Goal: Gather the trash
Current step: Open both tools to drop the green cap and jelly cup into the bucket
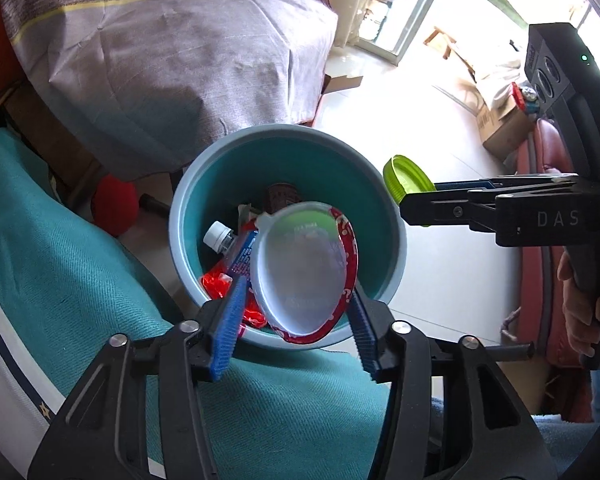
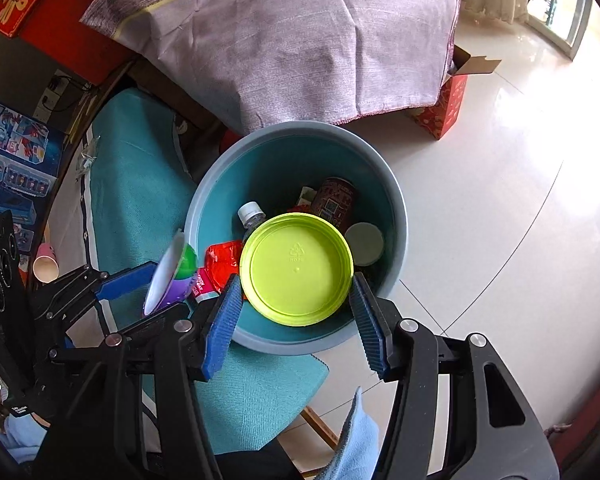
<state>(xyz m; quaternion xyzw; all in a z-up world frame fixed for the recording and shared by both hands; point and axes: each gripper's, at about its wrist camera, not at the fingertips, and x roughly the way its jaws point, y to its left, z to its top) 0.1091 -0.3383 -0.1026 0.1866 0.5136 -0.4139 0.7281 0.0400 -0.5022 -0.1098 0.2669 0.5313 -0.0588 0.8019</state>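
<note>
Left claw (image 1: 296,300) grips a white cup (image 1: 300,268) at the near rim of the teal bin (image 1: 396,248); right claw (image 2: 296,300) clamps a green lid (image 2: 296,268) over it. Inside the bin lie a bottle (image 2: 250,214), red wrapper (image 2: 222,256) and can (image 2: 336,200)

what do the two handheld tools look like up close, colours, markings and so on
Both match: the left tool and right tool have matte black angular linkage arms with silver round pivot bolts, and two fingers faced with ribbed blue pads. Seen side-on, the right tool carries pale "DAS" lettering, a black camera block with round lenses and a small green light. A bare hand grips its handle; no sleeve shows.
</note>
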